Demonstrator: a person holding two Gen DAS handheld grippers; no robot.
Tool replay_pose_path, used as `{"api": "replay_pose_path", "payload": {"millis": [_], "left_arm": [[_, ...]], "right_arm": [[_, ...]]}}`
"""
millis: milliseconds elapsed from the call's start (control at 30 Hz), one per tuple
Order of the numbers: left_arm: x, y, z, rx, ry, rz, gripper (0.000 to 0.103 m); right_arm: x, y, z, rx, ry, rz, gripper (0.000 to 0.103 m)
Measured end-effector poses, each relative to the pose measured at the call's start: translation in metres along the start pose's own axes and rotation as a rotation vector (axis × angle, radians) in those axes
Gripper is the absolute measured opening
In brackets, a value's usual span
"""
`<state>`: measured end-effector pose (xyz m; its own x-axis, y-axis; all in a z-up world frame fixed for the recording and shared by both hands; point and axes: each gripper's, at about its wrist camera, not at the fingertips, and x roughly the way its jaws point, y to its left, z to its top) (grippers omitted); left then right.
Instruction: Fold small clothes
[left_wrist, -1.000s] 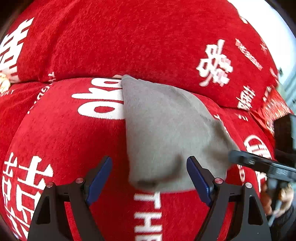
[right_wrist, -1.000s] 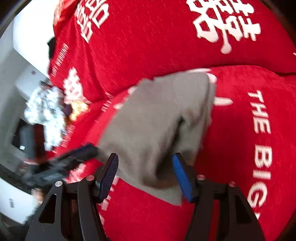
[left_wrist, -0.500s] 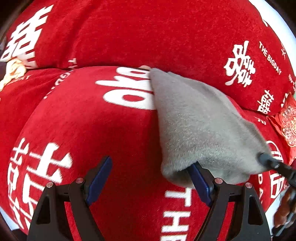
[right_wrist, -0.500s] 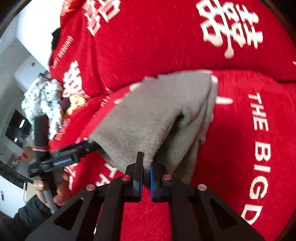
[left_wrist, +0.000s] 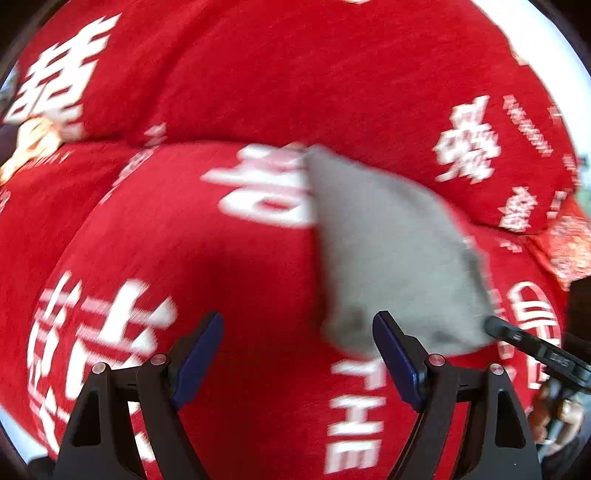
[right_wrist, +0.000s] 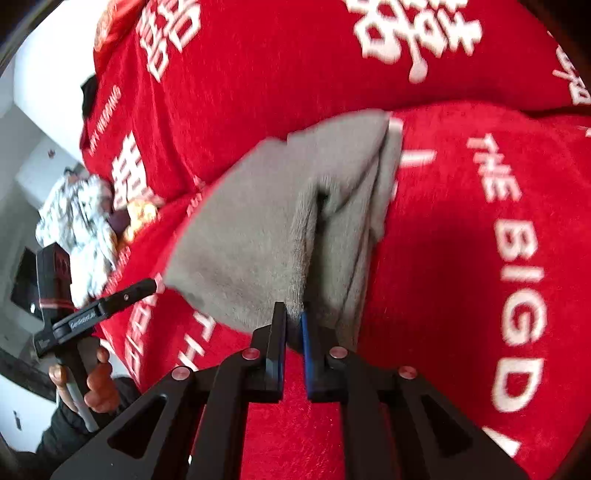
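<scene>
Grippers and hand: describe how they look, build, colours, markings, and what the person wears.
Both are black plastic frames with triangular cut-outs and silver rivets. The left gripper and right gripper carry blue pads on their fingers. In the right wrist view, the other gripper's arm bears small white lettering, too blurred to read. The hand emerges from a dark sleeve.

A home's living room — a sofa under a red plush wedding cover, white walls behind.

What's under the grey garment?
The grey garment lies on the red printed cover; white lettering runs out from its edges. Its own lower layers show at the fold by the right gripper. Anything else beneath is hidden.
</scene>
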<state>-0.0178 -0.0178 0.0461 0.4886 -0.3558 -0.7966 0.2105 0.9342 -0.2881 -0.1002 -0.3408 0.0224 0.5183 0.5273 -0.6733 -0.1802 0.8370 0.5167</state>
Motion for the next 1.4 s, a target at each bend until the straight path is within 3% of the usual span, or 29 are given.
{"api": "replay_pose_path", "payload": {"millis": [33,67,100,133,167,300,367,433,500,633,667,733,800,900,1033,1133,1233,1367,1400], "left_arm": [[0.0,-0.01,0.007,0.011,-0.001,-0.017,0.097],[0.002,-0.018,0.014,0.018,-0.007,-0.021,0.103],[0.007,-0.031,0.022,0.038,-0.021,-0.028,0.103],[0.01,-0.038,0.027,0.06,-0.022,-0.02,0.103],[0.018,-0.048,0.032,0.085,-0.017,0.005,0.103],[0.05,-0.057,0.041,0.101,0.026,0.076,0.103],[0.068,-0.052,0.042,0.095,0.063,0.104,0.103],[0.082,-0.045,0.039,0.082,0.1,0.117,0.103],[0.09,-0.038,0.038,0.058,0.124,0.082,0.103],[0.085,-0.041,0.04,0.09,0.123,0.073,0.103],[0.083,-0.042,0.044,0.101,0.12,0.07,0.103],[0.081,-0.042,0.054,0.11,0.118,0.063,0.103],[0.084,-0.039,0.067,0.1,0.146,0.05,0.103],[0.105,-0.025,0.084,0.036,0.262,-0.062,0.103],[0.127,-0.016,0.092,-0.051,0.342,-0.164,0.103],[0.146,-0.017,0.089,-0.083,0.406,-0.178,0.103],[0.149,-0.026,0.089,-0.049,0.381,-0.171,0.103],[0.153,-0.035,0.09,-0.021,0.375,-0.162,0.094],[0.155,-0.037,0.092,-0.017,0.373,-0.154,0.089]], "right_arm": [[-0.006,0.005,0.007,-0.02,-0.029,-0.012,0.012],[-0.008,0.012,0.015,-0.044,-0.051,-0.023,0.027],[-0.007,0.018,0.023,-0.068,-0.062,-0.03,0.058],[-0.005,0.024,0.031,-0.093,-0.074,-0.029,0.073],[-0.003,0.029,0.035,-0.112,-0.089,-0.028,0.079],[0.018,0.041,0.052,-0.158,-0.088,0.004,0.079],[0.033,0.034,0.058,-0.145,-0.049,0.03,0.079],[0.05,0.017,0.06,-0.093,-0.001,0.0,0.078],[0.058,-0.004,0.056,-0.039,0.011,0.014,0.066],[0.043,-0.013,0.054,-0.013,-0.016,0.048,0.064],[0.034,-0.013,0.056,-0.014,-0.038,0.038,0.067],[0.021,-0.02,0.062,0.006,-0.089,-0.061,0.081],[0.015,-0.034,0.068,0.053,-0.107,-0.073,0.084],[0.021,-0.06,0.076,0.163,-0.062,-0.047,0.084],[0.049,-0.076,0.079,0.269,0.018,0.008,0.084],[0.08,-0.08,0.079,0.324,0.092,0.028,0.084],[0.096,-0.069,0.084,0.277,0.103,0.03,0.084],[0.114,-0.049,0.092,0.173,0.156,-0.064,0.068],[0.117,-0.047,0.094,0.165,0.164,-0.07,0.058]]}}
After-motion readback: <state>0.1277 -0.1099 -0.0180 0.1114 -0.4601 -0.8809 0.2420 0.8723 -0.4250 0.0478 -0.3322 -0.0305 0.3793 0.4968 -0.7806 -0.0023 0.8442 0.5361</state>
